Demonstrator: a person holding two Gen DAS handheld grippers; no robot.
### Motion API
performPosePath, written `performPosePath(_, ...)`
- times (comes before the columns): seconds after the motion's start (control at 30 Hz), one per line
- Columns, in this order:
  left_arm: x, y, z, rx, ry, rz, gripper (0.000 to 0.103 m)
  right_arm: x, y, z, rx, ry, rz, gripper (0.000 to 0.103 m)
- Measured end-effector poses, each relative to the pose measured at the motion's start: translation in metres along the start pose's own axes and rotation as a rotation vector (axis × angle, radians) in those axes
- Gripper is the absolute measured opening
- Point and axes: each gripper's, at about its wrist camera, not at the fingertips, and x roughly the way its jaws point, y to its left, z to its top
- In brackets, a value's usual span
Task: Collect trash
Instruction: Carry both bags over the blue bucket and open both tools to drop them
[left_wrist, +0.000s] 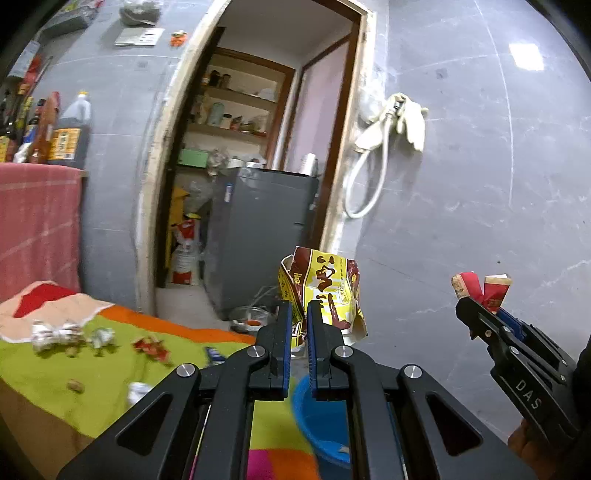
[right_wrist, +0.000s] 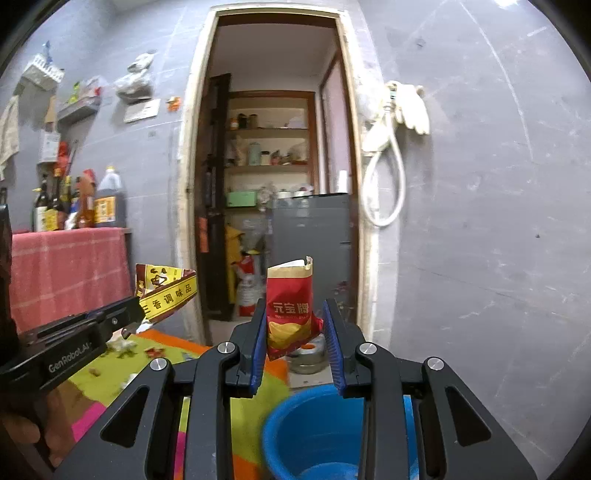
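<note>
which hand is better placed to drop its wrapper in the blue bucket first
Right, probably. The right tool holds the red packet almost above the blue bucket; the left tool's yellow wrapper sits further toward the table.

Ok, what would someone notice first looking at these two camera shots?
Probably the two packets held up in front of the doorway: a yellow and brown wrapper pinched in the left gripper and a red snack packet in the right gripper. Below them sits a blue bucket beside the litter-strewn bright cloth.
</note>
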Motion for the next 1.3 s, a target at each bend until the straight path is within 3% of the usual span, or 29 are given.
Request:
performPosePath(0.3,0.046,-0.023,-0.014,0.028,0.049,-0.030,0.005,0.016,-0.042,-0.022,0.060,0.025,-0.064,0.027)
performPosePath(0.87,0.116,-0.024,-0.053,-0.024,0.332,-0.073,0.006,0.052,-0.064,-0.067,0.139,0.210,-0.113,0.029)
performPosePath(1.13,0.136,-0.017,-0.067,-0.061,0.428,-0.088,0.006,0.067,-0.074,-0.079,0.188,0.274,-0.111,0.034)
performPosePath(1.3,0.139,-0.017,-0.071,-0.063,0.446,-0.098,0.018,0.069,-0.078,-0.083,0.202,0.287,-0.119,0.038)
